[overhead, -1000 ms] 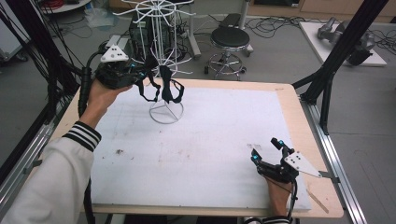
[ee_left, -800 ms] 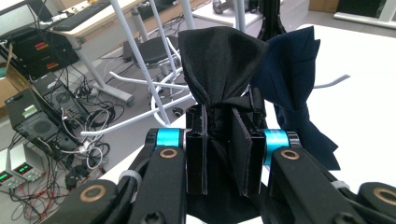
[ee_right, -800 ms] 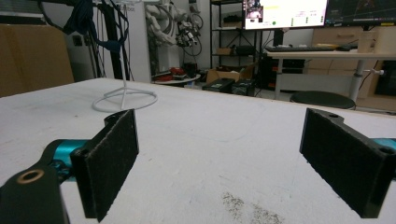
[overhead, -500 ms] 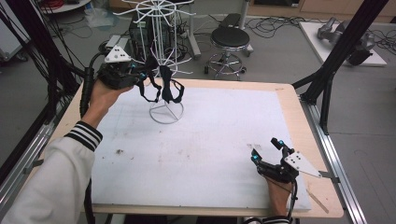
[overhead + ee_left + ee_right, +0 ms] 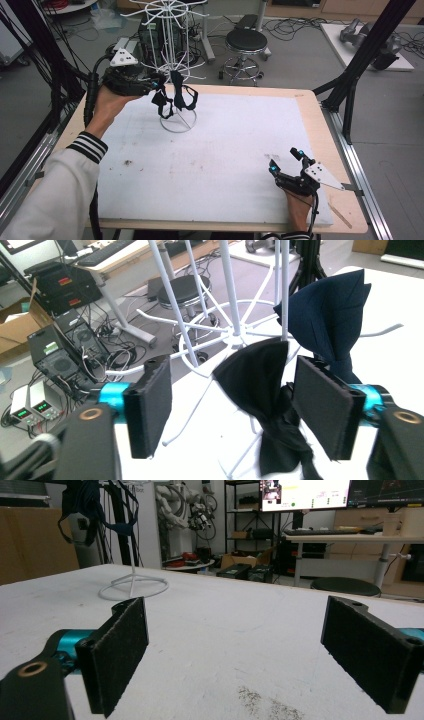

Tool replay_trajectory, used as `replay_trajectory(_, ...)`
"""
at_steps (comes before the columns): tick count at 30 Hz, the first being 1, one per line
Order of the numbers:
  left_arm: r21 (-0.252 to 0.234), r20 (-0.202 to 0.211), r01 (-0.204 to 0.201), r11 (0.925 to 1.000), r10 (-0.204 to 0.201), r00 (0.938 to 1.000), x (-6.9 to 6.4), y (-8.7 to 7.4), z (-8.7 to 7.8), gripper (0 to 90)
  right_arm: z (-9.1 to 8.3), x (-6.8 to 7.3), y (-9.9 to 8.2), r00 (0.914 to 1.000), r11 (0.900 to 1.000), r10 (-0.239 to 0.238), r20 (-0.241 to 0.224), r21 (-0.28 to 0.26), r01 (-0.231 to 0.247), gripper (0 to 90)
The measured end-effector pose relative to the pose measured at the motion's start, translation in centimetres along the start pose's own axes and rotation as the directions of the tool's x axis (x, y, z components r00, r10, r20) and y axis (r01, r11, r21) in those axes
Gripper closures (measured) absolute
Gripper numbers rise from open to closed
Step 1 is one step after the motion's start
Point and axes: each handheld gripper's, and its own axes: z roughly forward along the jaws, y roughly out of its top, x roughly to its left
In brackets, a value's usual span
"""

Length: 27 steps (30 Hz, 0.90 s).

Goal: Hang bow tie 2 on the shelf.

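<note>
While your left claw (image 5: 159, 86) is held up at the white wire rack (image 5: 172, 60) at the far left of the table (image 5: 320, 120), its jaws have just been opening and now stand apart. In the left gripper view the black bow tie (image 5: 265, 390) hangs from a rack arm in the gap between the two pads (image 5: 150, 405), nearer the right-hand pad, and neither pad presses on it. A navy bow tie (image 5: 330, 315) hangs just behind it on the same rack. In the high view both ties dangle beside the rack's pole, above its ring-shaped foot, which rests on the white mat (image 5: 220, 165) that covers the table. Your right claw (image 5: 285, 161) rests low on the mat at the near right corner, well apart from the rack. In the right gripper view its jaws stand wide apart with only bare mat between them.
</note>
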Motion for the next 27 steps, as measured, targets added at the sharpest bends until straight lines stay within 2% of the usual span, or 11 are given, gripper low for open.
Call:
replay_trajectory(4,-0.023,0.010,0.007,0.9997,-0.007,0.9999,-0.1,0.0,-0.3,24.8,0.0,0.0,0.0,1.0000,1.0000,-0.003,0.000,-0.002,0.003,11.1)
replay_trajectory(7,-0.041,0.040,0.022,0.9989,-0.020,0.9990,-0.1,-0.1,-0.6,16.2,0.0,0.0,0.0,0.9999,0.9999,-0.010,-0.002,-0.007,0.010,11.1)
replay_trajectory(12,-0.078,0.074,0.034,0.9964,-0.028,0.9969,0.1,-0.5,-1.7,15.3,-0.1,0.0,0.0,1.0000,1.0000,0.003,-0.002,-0.008,-0.003,11.1)
replay_trajectory(17,-0.151,0.119,0.052,0.9871,-0.034,0.9923,-0.3,-1.5,-3.4,15.3,-0.1,0.0,0.0,0.9999,0.9999,-0.012,-0.002,-0.012,0.012,11.1)
replay_trajectory(20,-0.204,0.169,0.045,0.9780,-0.010,0.9855,-0.8,-2.9,-4.5,15.3,-0.1,0.1,0.0,1.0000,0.9999,-0.005,-0.002,-0.010,0.005,11.0)
replay_trajectory(23,-0.245,0.184,0.048,0.9683,-0.002,0.9830,-1.4,-4.9,-5.5,15.3,-0.1,0.0,0.0,1.0000,1.0000,0.001,-0.003,-0.008,-0.001,11.1)
replay_trajectory(27,-0.261,0.190,0.052,0.9640,-0.001,0.9819,-2.1,-8.0,-6.5,15.4,-0.1,0.1,0.0,1.0000,1.0000,-0.007,0.000,-0.007,0.007,11.1)
